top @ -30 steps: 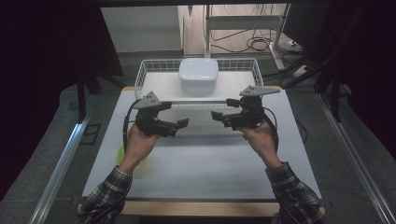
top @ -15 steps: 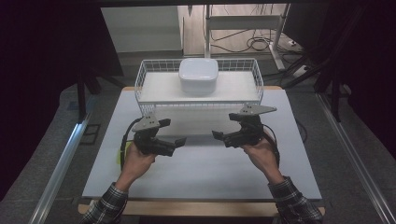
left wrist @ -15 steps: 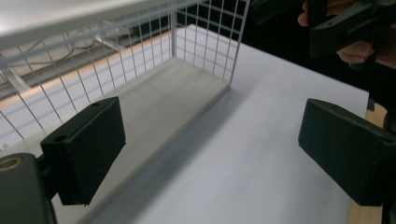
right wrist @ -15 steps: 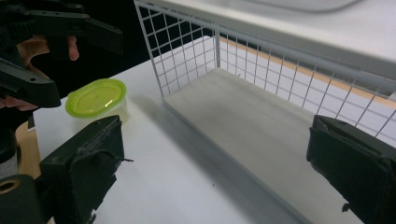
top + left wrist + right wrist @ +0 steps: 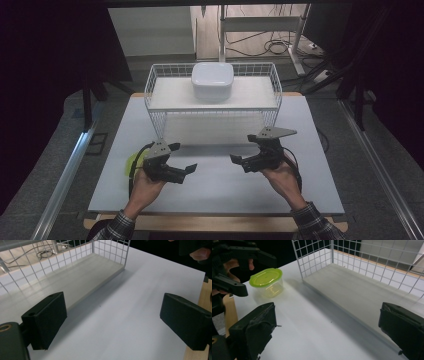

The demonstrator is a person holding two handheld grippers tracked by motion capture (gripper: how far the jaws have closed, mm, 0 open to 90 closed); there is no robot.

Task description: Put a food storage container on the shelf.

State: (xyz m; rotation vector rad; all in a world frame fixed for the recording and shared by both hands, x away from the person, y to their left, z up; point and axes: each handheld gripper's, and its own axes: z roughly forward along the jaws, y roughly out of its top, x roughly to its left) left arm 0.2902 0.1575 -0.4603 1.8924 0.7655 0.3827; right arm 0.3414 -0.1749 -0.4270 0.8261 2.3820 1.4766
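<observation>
Both grippers, left gripper (image 5: 184, 170) and right gripper (image 5: 240, 161), gape wide, holding nothing. Green-lidded container (image 5: 266, 282) sits untouched near left; work barely begun.

You won't find any writing, label, brand, number or sign that can be read here. The green-lidded tub (image 5: 266, 281) has raised marks on its clear wall, too blurred for you to make out. The white box (image 5: 212, 80) on the wire rack (image 5: 272, 100) is plain, and so are your grippers' black pads.
</observation>
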